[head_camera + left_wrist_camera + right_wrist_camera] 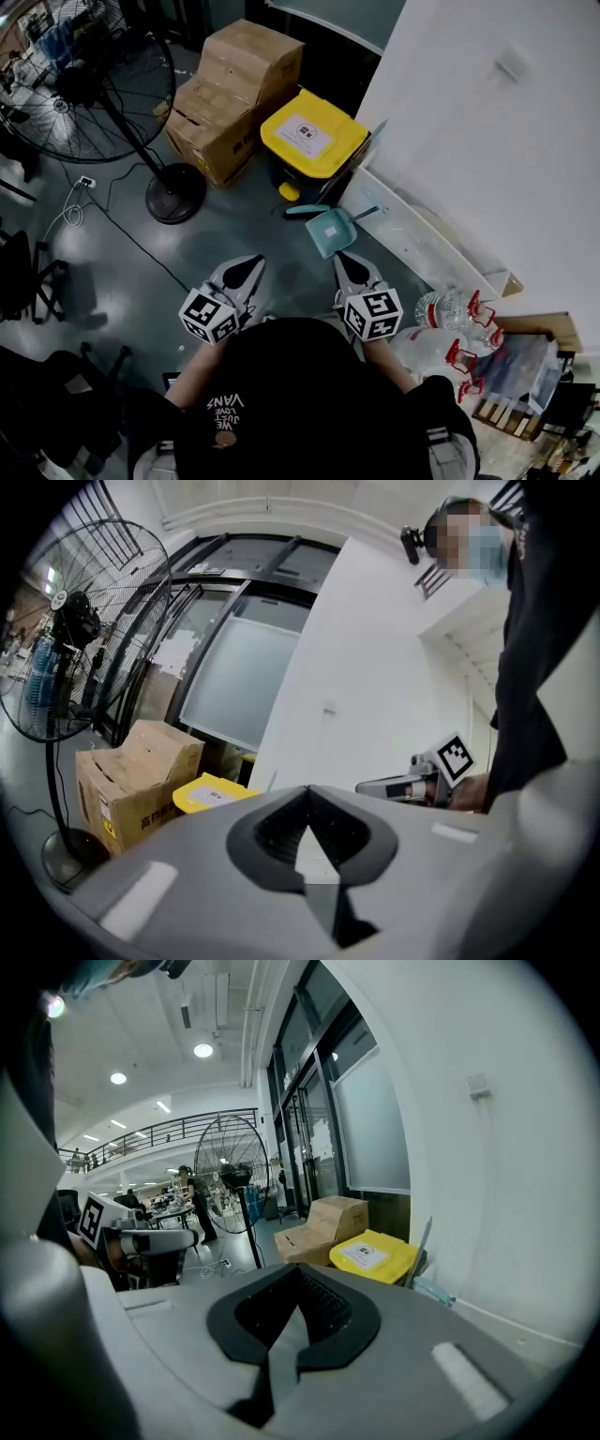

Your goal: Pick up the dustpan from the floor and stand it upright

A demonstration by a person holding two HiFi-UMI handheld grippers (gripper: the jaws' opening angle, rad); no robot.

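Observation:
A teal dustpan [330, 231] lies flat on the grey floor, its handle pointing toward the yellow bin. A dark thin handle [367, 214] rests beside it. My right gripper [348, 262] is shut and empty, with its tips just short of the pan's near edge. My left gripper [248, 272] hangs over bare floor to the pan's left, also shut with nothing in it. In the left gripper view the jaws [307, 797] meet with no gap, and the right gripper's marker cube [455, 755] shows beyond them. The right gripper view shows closed jaws [298, 1277] and a sliver of teal dustpan [431, 1289].
A yellow-lidded bin [312, 136] and stacked cardboard boxes [234, 94] stand behind the pan. A large pedestal fan [84, 84] with a round base [175, 193] and a trailing cable is at left. A white panel [422, 246] lines the wall at right, with water bottles [450, 309] near it.

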